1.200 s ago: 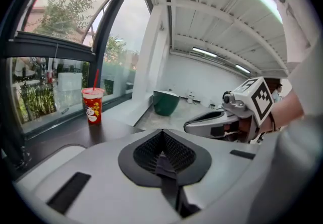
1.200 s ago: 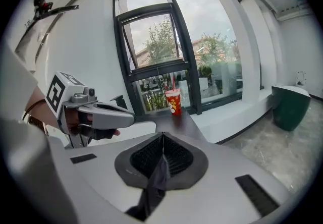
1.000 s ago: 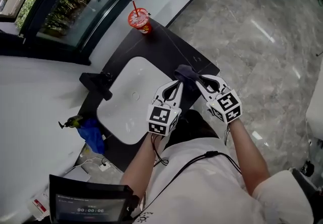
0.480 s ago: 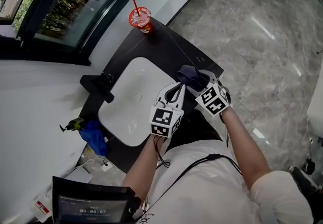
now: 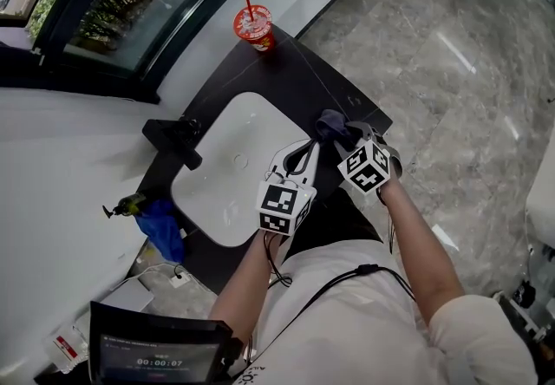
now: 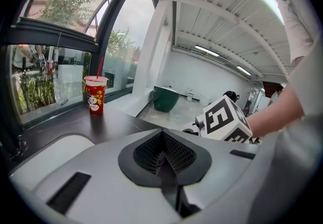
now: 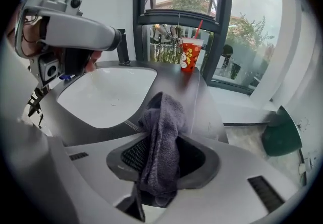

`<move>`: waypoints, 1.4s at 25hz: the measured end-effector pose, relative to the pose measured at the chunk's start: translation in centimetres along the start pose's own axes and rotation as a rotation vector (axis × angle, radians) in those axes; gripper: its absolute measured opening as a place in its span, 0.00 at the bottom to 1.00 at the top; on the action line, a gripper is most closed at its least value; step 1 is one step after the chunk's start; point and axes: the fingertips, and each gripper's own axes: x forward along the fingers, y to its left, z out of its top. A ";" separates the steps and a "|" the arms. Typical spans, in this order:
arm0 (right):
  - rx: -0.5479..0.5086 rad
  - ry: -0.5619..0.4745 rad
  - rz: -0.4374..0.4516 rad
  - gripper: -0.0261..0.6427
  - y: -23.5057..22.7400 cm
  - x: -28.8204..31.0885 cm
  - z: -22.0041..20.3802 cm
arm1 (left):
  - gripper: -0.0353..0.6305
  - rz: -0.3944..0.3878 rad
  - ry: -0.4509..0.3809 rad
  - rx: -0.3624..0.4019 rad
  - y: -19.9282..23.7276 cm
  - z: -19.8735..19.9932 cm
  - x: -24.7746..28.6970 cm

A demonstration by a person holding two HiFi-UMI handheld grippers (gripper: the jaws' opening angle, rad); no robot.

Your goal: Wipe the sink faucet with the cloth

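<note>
The dark grey cloth (image 5: 331, 125) rests on the front right of the black counter (image 5: 295, 71), bunched between the jaws of my right gripper (image 5: 342, 133). In the right gripper view the cloth (image 7: 164, 137) hangs loosely in the gap, the pads stand apart from it, and the jaws have just been opening. My left gripper (image 5: 305, 152) sits just left of it, shut and empty (image 6: 162, 155). The black faucet (image 5: 178, 139) stands at the far side of the white sink (image 5: 217, 192), away from both grippers.
A red cup with a straw (image 5: 253, 26) stands at the counter's far corner. A blue item (image 5: 160, 231) lies left of the sink. A dark screen (image 5: 156, 349) sits at the bottom left. A green bin (image 7: 280, 137) stands on the marble floor to the right.
My right gripper has sunk toward the counter with the cloth and rolled, its marker cube now facing up. The left gripper has stayed where it was.
</note>
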 end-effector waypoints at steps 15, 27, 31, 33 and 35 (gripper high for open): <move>0.185 -0.186 0.087 0.18 -0.8 -3.6 3.8 | 0.04 0.076 -0.074 -0.007 1.3 2.0 -3.1; -0.024 -0.456 0.321 0.18 5.9 -8.2 18.9 | 0.04 0.384 -0.257 -0.069 6.7 5.9 -14.1; -0.123 -0.491 0.423 0.18 9.5 -7.8 22.9 | 0.04 0.535 -0.301 -0.108 9.0 5.3 -19.4; -0.166 -0.500 0.464 0.18 11.3 -7.4 24.3 | 0.04 0.601 -0.319 -0.131 9.8 4.5 -21.7; -0.207 -0.510 0.499 0.18 12.9 -6.7 25.4 | 0.04 0.659 -0.336 -0.155 10.5 3.6 -23.6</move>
